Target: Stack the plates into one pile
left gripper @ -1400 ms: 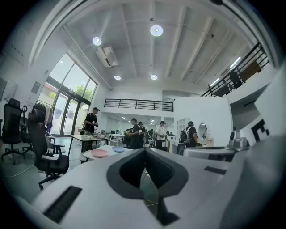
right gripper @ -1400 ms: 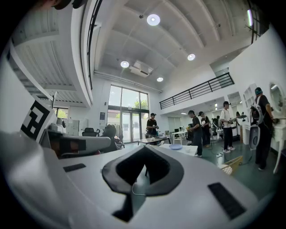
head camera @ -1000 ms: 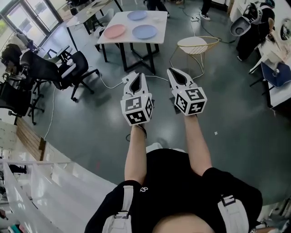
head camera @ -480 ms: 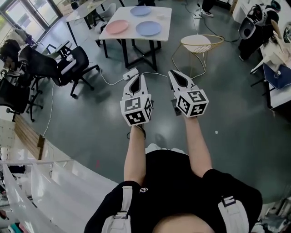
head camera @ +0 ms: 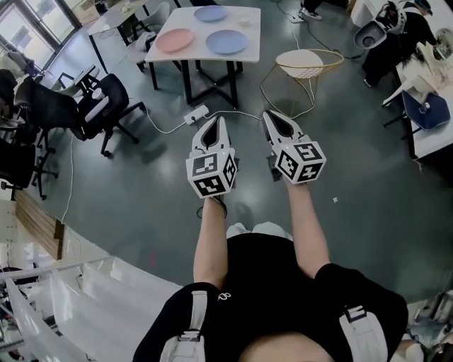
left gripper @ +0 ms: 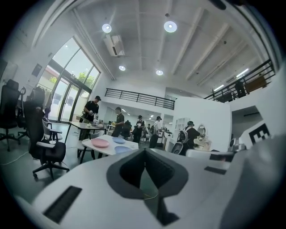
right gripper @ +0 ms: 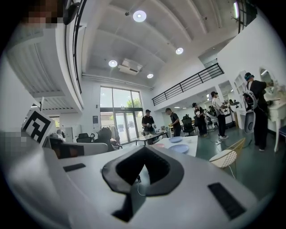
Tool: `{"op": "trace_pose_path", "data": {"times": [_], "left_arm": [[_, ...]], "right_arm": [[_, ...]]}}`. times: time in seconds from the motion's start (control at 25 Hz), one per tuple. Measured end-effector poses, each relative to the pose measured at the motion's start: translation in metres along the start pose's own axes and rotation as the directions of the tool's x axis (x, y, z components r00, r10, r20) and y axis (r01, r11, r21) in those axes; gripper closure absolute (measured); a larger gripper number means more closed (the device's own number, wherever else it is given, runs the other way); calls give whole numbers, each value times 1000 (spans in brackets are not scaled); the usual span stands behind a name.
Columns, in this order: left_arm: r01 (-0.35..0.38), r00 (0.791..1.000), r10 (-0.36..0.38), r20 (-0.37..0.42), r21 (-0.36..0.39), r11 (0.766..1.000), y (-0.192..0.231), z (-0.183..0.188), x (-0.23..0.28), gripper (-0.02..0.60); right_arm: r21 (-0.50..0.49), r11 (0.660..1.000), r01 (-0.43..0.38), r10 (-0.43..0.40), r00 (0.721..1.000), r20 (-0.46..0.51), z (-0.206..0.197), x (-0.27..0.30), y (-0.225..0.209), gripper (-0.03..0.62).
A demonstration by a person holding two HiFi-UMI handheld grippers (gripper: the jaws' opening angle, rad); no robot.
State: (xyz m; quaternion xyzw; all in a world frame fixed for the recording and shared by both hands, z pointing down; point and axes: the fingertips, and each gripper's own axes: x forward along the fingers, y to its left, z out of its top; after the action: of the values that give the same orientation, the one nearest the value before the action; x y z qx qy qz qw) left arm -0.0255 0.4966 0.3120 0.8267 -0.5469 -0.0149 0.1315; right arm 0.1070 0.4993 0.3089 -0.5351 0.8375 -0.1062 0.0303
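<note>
Far ahead, a white table [head camera: 249,28] carries three separate plates: a pink plate [head camera: 173,40], a blue plate [head camera: 226,42] beside it and a second blue plate [head camera: 210,13] behind. The left gripper view shows the pink plate [left gripper: 100,142] and the two blue plates [left gripper: 119,140] [left gripper: 123,149]. My left gripper [head camera: 212,125] and right gripper [head camera: 273,117] are held side by side over the floor, well short of the table. Both are shut with nothing between the jaws. In their own views the left gripper [left gripper: 145,153] and right gripper [right gripper: 143,150] point at the table.
A gold wire chair with a white seat [head camera: 300,64] stands right of the table. Black office chairs [head camera: 99,106] crowd the left. A power strip and cable [head camera: 195,113] lie on the grey floor ahead. Several people [left gripper: 118,123] stand at desks beyond the table.
The furniture has shifted a little in the head view as the person moves across the floor. Both grippers keep the same pose and stay shut.
</note>
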Motion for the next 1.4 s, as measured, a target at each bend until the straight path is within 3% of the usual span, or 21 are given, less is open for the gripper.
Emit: {"op": "trace_pose_path", "data": {"times": [0.16,0.44,0.56,0.68,1.0,1.28,1.4], "left_arm": [[-30,999,30,-36,11,1000,25,-3,4,566],[-26,1000,27,3,-16,1000,42,14,9,566],[-29,1000,29,11,5,1000,45,19,13,566],[-26,999,25,32,28,999,51,35,16,566],[-87,991,83,106,31,996,98,65,28,566],[-71,988,61,144,69,995,103,86,101,566],[-54,975,38,221,65,996,102,103,142,566]], "right_arm": [[-18,1000,-4,3,1000,-21,-7,14,14,585],[-64,998,-11,11,1000,6,13,28,20,585],[-81,997,6,-6,1000,10,20,32,12,586],[-86,996,28,-24,999,47,41,39,4,585],[-144,989,-19,40,988,147,80,78,14,585],[-160,987,32,7,971,238,116,118,-46,585],[-184,978,101,-41,952,302,133,148,-81,586]]}}
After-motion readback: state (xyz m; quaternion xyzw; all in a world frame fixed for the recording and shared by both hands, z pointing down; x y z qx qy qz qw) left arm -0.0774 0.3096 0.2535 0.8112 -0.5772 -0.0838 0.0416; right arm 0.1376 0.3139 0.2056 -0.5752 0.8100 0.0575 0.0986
